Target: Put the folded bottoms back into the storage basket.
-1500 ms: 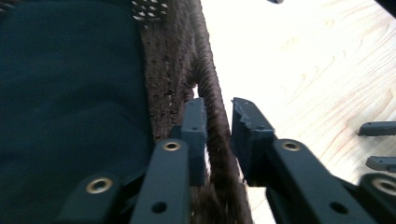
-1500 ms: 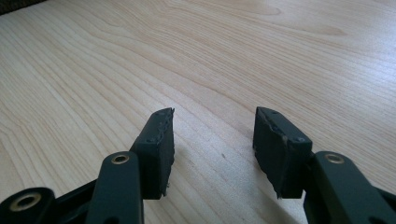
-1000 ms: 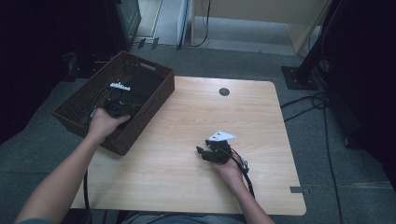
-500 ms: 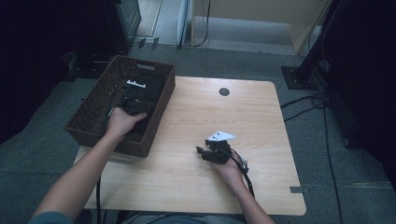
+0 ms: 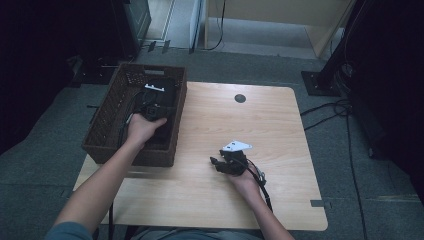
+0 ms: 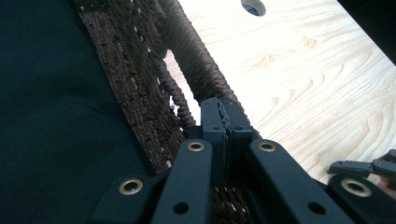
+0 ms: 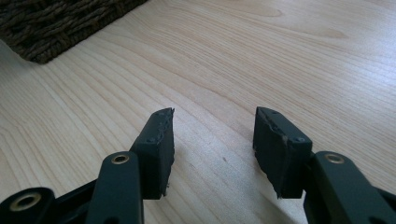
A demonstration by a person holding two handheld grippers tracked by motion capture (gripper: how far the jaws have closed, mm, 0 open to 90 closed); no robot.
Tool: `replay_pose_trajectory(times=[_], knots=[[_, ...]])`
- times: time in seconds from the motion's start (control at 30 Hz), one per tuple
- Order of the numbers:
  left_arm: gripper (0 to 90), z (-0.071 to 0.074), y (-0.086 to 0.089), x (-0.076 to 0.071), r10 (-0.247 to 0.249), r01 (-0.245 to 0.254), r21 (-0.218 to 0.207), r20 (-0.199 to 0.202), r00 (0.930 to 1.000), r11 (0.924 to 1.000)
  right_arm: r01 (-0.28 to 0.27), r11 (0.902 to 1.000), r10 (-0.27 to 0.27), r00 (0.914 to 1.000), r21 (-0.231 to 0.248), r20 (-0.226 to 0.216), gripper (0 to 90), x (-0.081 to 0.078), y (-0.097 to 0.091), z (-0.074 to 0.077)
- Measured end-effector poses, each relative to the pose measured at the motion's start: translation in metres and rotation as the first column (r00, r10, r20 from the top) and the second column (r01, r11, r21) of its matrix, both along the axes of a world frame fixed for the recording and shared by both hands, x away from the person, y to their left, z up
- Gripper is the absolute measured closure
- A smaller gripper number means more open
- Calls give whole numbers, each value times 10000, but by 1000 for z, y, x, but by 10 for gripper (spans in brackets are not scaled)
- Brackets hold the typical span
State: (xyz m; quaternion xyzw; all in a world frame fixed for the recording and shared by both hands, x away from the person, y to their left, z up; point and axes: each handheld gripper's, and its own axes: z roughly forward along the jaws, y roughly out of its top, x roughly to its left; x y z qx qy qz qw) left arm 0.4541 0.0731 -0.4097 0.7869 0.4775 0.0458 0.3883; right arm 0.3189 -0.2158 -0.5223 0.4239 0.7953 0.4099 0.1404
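Over the table's left edge sits the wicker basket, and the left gripper has its jaws clamped on the basket's right wall — apparently dragging it across the table. Toward the near right corner, the right gripper rests on bare wood, jaws apart, holding nothing. Next, I'd judge, a steady pull — keeping the basket on the tabletop.

Light wooden table, round cable hole; grey carpet floor; trailing black cables; dim, dark surroundings.
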Motion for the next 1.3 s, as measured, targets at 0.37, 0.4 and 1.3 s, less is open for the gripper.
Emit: replay_pose_trajectory(times=[0.37, 0.4, 1.3], knots=[[712, 2, 13, 5, 246, -252, -258, -237, 9994, 9994, -37, 10000, 37, 10000, 13, -25, 483, 0, 0, 0], [676, 3, 14, 4, 244, -251, -321, -229, 9994, 9992, -34, 10000, 34, 10000, 24, -33, 482, 0, 0, 0], [441, 31, -42, -82, -1941, 1965, -334, 636, 9789, 9799, 447, 9990, -447, 9990, -86, 24, 441, 4, -20, 0]])
